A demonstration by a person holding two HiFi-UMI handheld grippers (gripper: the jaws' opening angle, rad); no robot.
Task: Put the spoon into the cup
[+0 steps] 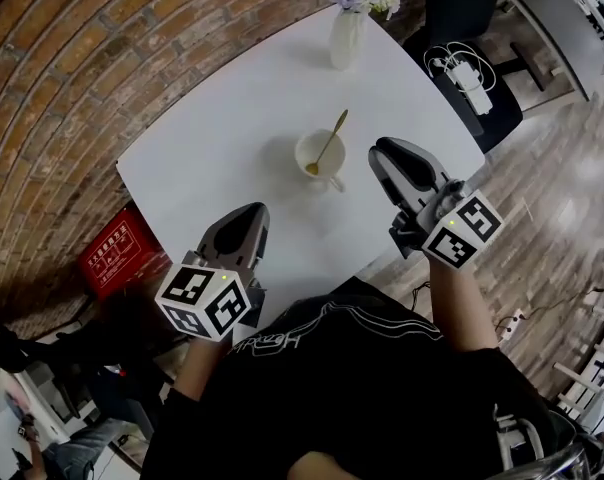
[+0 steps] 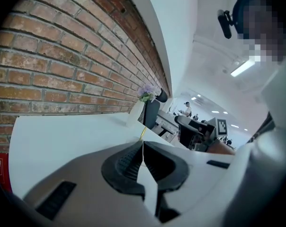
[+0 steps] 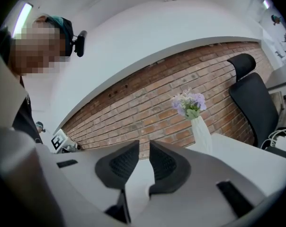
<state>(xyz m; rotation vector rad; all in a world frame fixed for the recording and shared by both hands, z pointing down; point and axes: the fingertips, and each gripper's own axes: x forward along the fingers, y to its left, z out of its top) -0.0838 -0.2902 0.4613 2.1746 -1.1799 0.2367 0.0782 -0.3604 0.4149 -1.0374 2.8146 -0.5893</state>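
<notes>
Below, white table (image 1: 232, 118) with cup (image 1: 300, 158), brick wall (image 1: 82, 88), maybe plank floor (image 1: 572, 188).

Open worktop (image 1: 222, 158) lies all round the cup (image 1: 300, 154); only a vase (image 1: 346, 38) stands well apart at the far edge.
</notes>
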